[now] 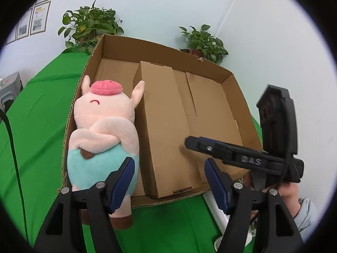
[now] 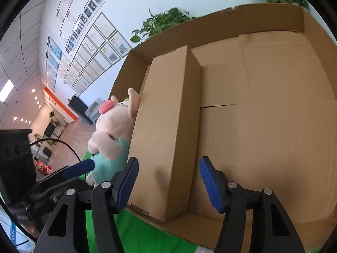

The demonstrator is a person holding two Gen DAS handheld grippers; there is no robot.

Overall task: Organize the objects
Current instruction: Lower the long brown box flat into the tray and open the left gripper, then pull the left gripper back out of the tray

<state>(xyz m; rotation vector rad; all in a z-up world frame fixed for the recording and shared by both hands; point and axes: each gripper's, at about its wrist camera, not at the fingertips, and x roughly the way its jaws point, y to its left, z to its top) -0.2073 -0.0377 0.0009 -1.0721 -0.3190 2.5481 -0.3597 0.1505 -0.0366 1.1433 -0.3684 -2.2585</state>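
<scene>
A green tabletop (image 1: 42, 113) carries one large open cardboard tray (image 1: 236, 88), the biggest thing in view, with low walls and a flat flapped floor. Inside it lies one long closed cardboard box (image 1: 164, 126), running from the near wall towards the far wall, left of the tray's middle. The right part of the tray floor is bare cardboard.

One plush pig (image 1: 105, 126) lies at the left side of the tray, pressed between the left wall and the long box. Its pink snout points to the far end, its turquoise lower half to the near end, and its brown feet hang over the near edge onto the green cloth.

Two potted plants stand beyond the tray against the pale wall: one (image 1: 90, 25) at the far left corner, one (image 1: 204, 42) at the far right.

There are two grippers. The left gripper (image 1: 169, 181) hovers over the near edge of the tray; its two blue-padded fingers stand apart, the left pad in front of the pig's turquoise part, with nothing pinched between them. The right gripper (image 2: 168, 181) also hangs above the near edge, its fingers apart and empty, with the near end of the long box seen between them but not touched. One white object (image 1: 219, 217) lies on the cloth near the tray's near right corner; what it is cannot be told.
</scene>
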